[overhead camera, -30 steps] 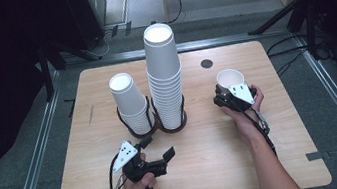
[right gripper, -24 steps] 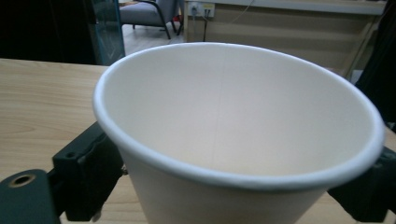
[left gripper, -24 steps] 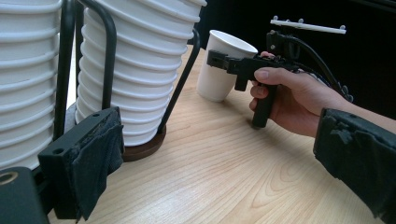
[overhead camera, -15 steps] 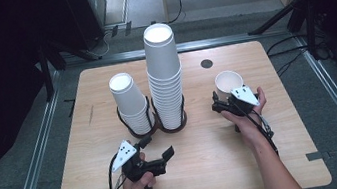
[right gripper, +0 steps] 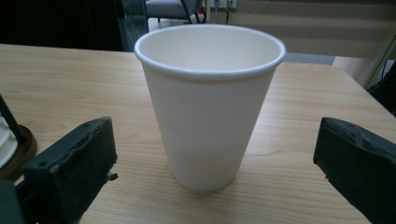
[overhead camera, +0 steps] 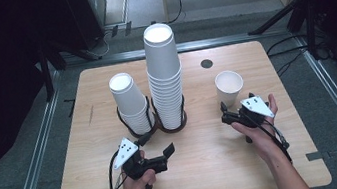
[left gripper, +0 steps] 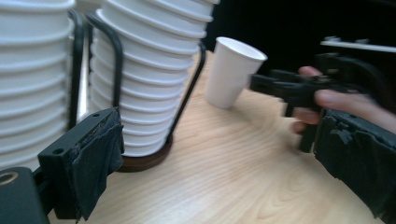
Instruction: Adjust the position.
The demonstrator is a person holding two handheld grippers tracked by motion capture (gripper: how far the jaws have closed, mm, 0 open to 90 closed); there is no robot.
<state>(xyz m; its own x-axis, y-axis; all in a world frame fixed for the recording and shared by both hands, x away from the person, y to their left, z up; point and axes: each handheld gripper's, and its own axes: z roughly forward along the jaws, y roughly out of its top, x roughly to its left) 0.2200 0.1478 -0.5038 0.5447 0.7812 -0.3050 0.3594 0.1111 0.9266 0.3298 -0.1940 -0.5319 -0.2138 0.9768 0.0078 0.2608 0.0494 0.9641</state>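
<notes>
Paper cup stood upright and alone on the desk, toward the right edge and a bit nearer the far edge. It was well apart from the tall stack of cups in its black wire holder near the middle, and from the shorter stack beside that one.

The right hand-held gripper sat just on the near side of the cup. Its jaws had just been opening, and they were spread wide with nothing between them. In the right gripper view the cup stood in front of the two black pads, not touching either one. The left hand-held gripper rested near the front edge of the desk, also spread wide and holding nothing, pointing at the foot of the stacks.

The cup looked very light and thin. It was white paper with a rolled rim at the top, and it seemed to be empty, though the very bottom inside was hard to see. A hard squeeze would probably dent the side, and a bump would likely tip it over. The wall was smooth, so it could slip. A good place to hold it was the middle of the side, one pad on each side, with a soft squeeze. The rim was the stiffest part, so holding just under it would work too.
</notes>
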